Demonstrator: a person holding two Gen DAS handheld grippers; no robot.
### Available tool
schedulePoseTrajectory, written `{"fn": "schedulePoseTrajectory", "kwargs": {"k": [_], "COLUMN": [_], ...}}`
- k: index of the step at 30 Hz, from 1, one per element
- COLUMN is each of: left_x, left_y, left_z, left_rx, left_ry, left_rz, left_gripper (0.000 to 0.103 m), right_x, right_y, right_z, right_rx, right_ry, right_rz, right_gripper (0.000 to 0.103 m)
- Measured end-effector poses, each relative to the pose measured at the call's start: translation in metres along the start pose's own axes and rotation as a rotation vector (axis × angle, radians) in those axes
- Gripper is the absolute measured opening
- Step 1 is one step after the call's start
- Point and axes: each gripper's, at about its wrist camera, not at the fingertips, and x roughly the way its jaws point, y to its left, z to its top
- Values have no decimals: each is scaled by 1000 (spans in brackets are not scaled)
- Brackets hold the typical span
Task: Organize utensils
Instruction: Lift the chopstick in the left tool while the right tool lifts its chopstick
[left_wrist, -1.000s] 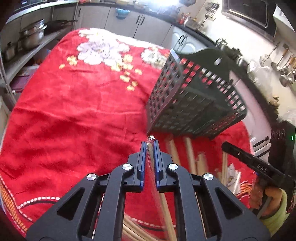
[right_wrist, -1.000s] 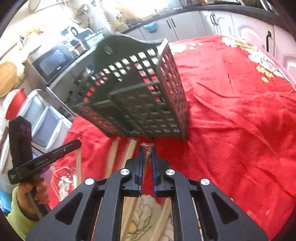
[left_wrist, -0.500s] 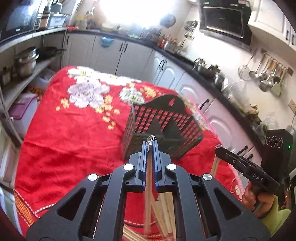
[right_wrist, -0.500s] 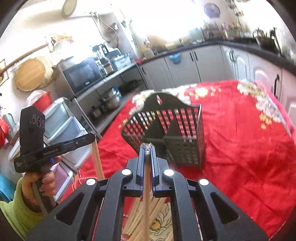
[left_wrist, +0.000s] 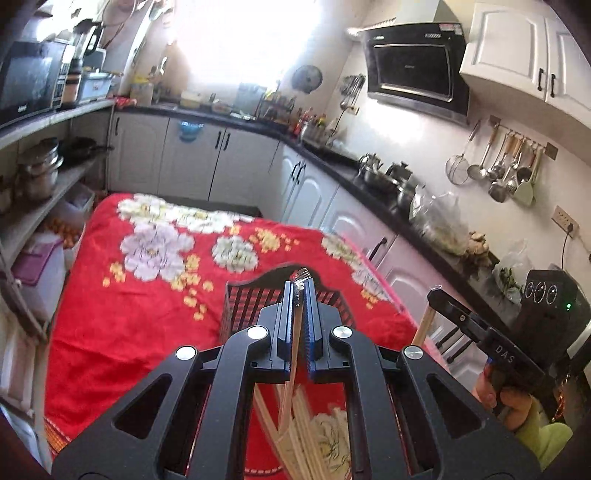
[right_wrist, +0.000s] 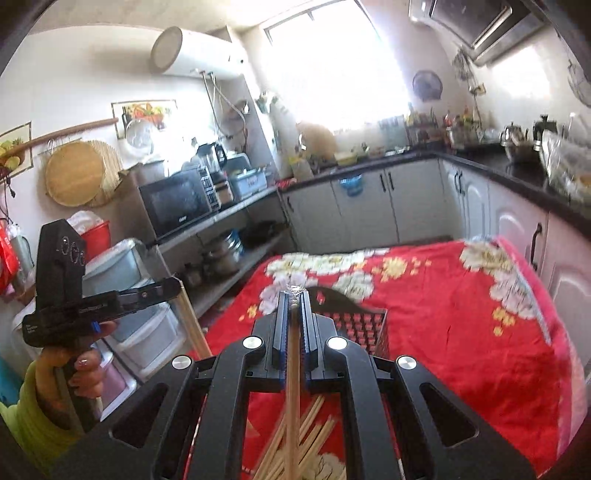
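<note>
My left gripper (left_wrist: 300, 291) is shut on a wooden chopstick (left_wrist: 290, 376) that hangs down between its jaws. My right gripper (right_wrist: 293, 297) is shut on another wooden chopstick (right_wrist: 292, 387). Both are raised above a dark slotted utensil basket (left_wrist: 255, 301), also in the right wrist view (right_wrist: 354, 317), which stands upright on the red flowered cloth (left_wrist: 147, 302). Several loose chopsticks (left_wrist: 314, 435) lie on the cloth below, also in the right wrist view (right_wrist: 306, 432). The right gripper with its chopstick also shows in the left wrist view (left_wrist: 430, 293), the left one in the right wrist view (right_wrist: 179, 286).
White cabinets under a black counter (left_wrist: 332, 155) run along the far and right sides of the table. Open shelves with pots (left_wrist: 37, 173) and a microwave (right_wrist: 177, 203) stand on the left. Ladles hang on the wall (left_wrist: 506, 166).
Both grippers have lifted well up from the cloth, each carrying a chopstick, and the views have tilted up toward the kitchen. The basket now looks smaller and lower.
</note>
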Motion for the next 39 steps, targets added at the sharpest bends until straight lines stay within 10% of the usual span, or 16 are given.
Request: {"fn": "schedulePoseTrajectory", "kwargs": {"k": [23, 39], "left_x": [12, 58], "left_y": [-16, 14], "left_z": [84, 64], "left_rx": [66, 29], "left_ry": [-153, -148], "left_rz": [70, 89], "left_gripper": [3, 3], "right_x": [31, 65], "right_y": [-17, -49], "right_z": [83, 68], "right_rx": [-18, -22], "right_ry": [-182, -244], "right_rz": [-84, -199], "right_gripper": [6, 6]}}
